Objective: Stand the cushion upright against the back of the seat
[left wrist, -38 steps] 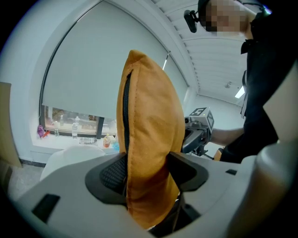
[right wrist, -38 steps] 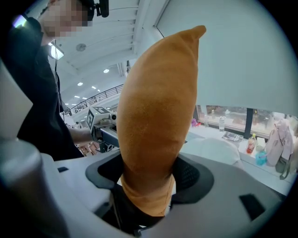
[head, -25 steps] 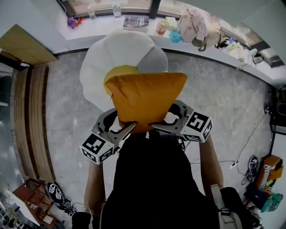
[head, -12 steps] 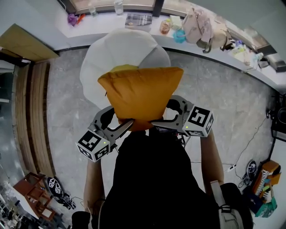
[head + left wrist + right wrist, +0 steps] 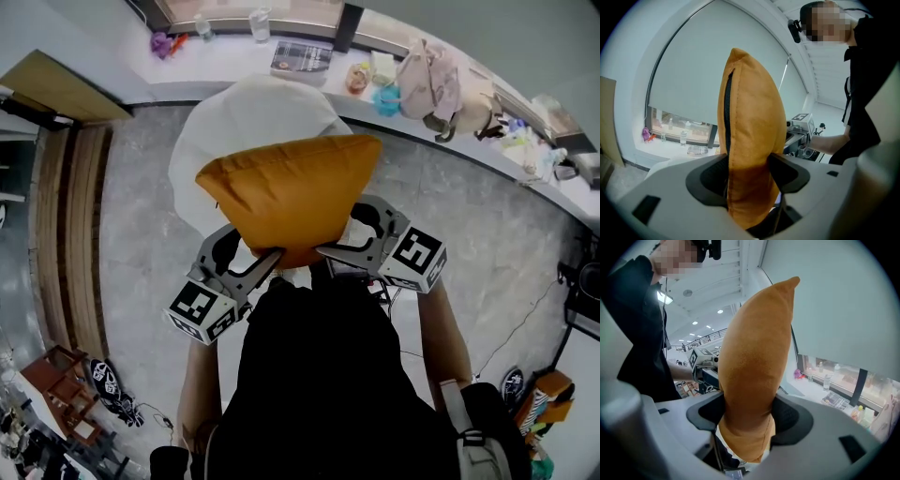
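Left gripper [image 5: 265, 261] and right gripper [image 5: 335, 251] are both holding the orange cushion [image 5: 286, 192] up in front of the person's chest. The left fingers [image 5: 708, 179] are clamping the cushion's lower edge beside its zipper. The right fingers [image 5: 790, 420] are pinching the same edge further along. The cushion is overlapping the white seat [image 5: 246, 112] in the head view; whether it is touching it is not showing. A book [image 5: 302, 58] and bags [image 5: 439, 86] are lying on the bench [image 5: 230, 58] beyond.

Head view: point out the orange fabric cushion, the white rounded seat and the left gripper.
Orange fabric cushion [image 5: 291, 192]: head view, middle of its face.
White rounded seat [image 5: 246, 111]: head view, bare upper part.
Left gripper [image 5: 265, 260]: head view, between its fingertips.
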Demonstrator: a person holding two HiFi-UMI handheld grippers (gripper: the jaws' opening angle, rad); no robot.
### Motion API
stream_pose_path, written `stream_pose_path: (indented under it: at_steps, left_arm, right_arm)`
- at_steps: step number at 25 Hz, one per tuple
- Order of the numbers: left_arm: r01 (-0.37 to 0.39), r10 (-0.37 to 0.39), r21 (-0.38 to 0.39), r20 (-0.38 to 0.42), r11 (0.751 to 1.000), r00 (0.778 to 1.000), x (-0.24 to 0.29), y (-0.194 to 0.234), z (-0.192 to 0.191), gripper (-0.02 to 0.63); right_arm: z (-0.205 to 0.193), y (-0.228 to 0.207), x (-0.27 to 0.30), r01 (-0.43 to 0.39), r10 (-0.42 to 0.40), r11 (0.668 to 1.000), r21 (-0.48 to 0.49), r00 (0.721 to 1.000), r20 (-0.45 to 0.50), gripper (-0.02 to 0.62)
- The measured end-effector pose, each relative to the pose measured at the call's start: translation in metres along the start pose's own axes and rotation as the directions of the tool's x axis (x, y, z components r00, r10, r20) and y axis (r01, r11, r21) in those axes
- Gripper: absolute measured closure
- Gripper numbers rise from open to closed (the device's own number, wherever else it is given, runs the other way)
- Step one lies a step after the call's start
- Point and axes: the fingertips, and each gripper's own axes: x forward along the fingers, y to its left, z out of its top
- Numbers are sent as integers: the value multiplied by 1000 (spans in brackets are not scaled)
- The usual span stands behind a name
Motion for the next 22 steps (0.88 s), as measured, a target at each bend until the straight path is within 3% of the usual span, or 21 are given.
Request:
stream_pose_path:
  at_steps: [14,18,22]
  left_arm:
    - [-167,166,-52,-23,985,986,94,27,27,316]
    - [-183,182,-91,-17,979,983,104,38,27,314]
    - [-200,197,-64,-53,978,979,110,51,16,314]
  right_arm:
    - [-6,-114,-26,17,-19,998,59,999,47,272]
    - [-5,-129,-22,31,-36,997,72,997,67,273]
    - [-17,-136,-10,32,-35,998,62,999,37,288]
